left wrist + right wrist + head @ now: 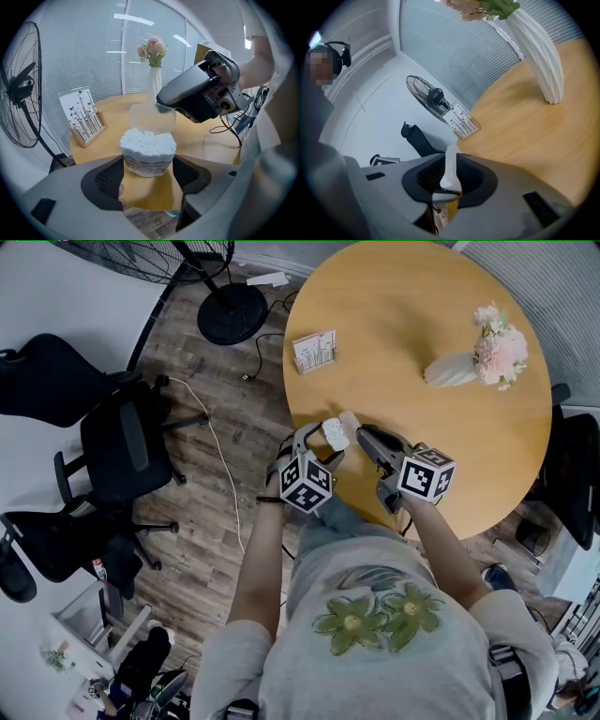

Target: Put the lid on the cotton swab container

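Lid (450, 166): lower centre of the frame, just above the container; probably light, thin, slippery plastic, best held by its edge.
Right gripper (449, 177): pinching the lid edge.
Container (147, 154): frame centre, brimful of swabs.
Left gripper (147, 176): clamping the container's sides.
Table (422, 315): round, wooden.

Office premises, meeting corner by appearance. Grounds noted: round wooden table (441, 296) bearing only a white vase of pink flowers (450, 369) and a printed card stand (314, 351). Black swivel chairs (127, 442) on castor bases grouped alongside on wood-plank flooring (202, 559). Pedestal fan (21, 93) close to the table, white cable (220, 465) trailing across the floor. Glazed wall with slatted blinds (103, 56) behind.
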`<state>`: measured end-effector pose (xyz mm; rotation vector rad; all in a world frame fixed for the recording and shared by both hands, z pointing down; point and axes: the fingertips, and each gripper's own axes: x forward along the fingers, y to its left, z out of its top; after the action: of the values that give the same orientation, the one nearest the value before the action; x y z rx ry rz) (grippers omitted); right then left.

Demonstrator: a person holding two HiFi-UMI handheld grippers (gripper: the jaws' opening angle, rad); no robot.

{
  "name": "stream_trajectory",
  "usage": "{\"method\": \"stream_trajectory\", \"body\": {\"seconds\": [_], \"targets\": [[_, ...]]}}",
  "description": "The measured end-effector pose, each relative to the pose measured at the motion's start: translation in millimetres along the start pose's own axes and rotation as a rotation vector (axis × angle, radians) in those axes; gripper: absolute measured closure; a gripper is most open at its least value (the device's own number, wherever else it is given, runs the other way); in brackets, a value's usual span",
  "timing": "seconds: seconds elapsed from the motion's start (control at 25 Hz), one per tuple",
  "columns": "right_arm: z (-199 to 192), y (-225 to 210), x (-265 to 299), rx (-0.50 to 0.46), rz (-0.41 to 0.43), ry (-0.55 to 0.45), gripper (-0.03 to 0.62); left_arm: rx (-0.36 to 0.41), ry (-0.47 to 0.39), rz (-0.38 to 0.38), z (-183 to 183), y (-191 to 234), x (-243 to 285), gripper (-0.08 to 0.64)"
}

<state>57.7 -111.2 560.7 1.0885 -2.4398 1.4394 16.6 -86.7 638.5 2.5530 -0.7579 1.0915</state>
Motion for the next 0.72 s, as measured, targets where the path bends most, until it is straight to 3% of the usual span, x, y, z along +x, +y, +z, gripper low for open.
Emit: {"method": "stream_trajectory", "body": {"seconds": [0.72], "targets": [[-1.9, 7.8, 0.7, -0.068, -0.023, 0.015, 0.532, 0.014, 0.011, -0.002, -0.6, -0.6, 1.7, 0.236]]}}
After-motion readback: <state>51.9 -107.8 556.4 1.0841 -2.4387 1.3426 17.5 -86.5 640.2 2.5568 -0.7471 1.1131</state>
